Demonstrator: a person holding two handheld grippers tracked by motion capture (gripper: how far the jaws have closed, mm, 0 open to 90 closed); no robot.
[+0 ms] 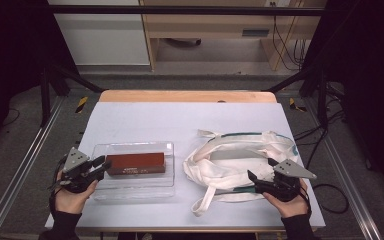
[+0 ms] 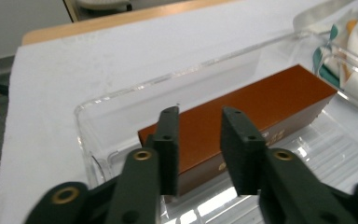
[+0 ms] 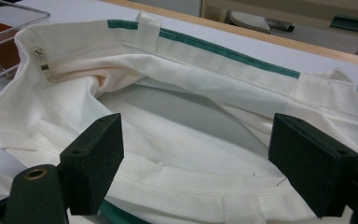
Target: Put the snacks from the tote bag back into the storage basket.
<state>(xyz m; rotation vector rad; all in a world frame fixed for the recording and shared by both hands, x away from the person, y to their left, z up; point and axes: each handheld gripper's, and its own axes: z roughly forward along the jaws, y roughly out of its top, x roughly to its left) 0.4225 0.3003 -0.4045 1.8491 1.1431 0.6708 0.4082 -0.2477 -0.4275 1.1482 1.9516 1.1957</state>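
Note:
A long brown box (image 1: 136, 164) (image 2: 270, 100) lies in a clear plastic tray (image 1: 132, 145) (image 2: 93, 105) on the left half of the table. My left gripper (image 1: 102, 167) (image 2: 200, 114) hovers at the box's near end, its jaws apart, with the box showing beyond the gap and no pad touching it. A white cloth tote bag (image 1: 240, 155) (image 3: 182, 88) with green trim lies to the right, its mouth gaping. My right gripper (image 1: 260, 168) (image 3: 196, 135) stands wide open over the bag's near rim, nothing pinched between the pads.
The table (image 1: 145, 120) has a white cover and a wooden far edge (image 1: 187, 96). Metal frame rails (image 1: 20, 165) run along both sides. Cables (image 1: 330, 190) lie on the floor at the right. The bag's handle (image 1: 205, 200) loops toward the front edge.

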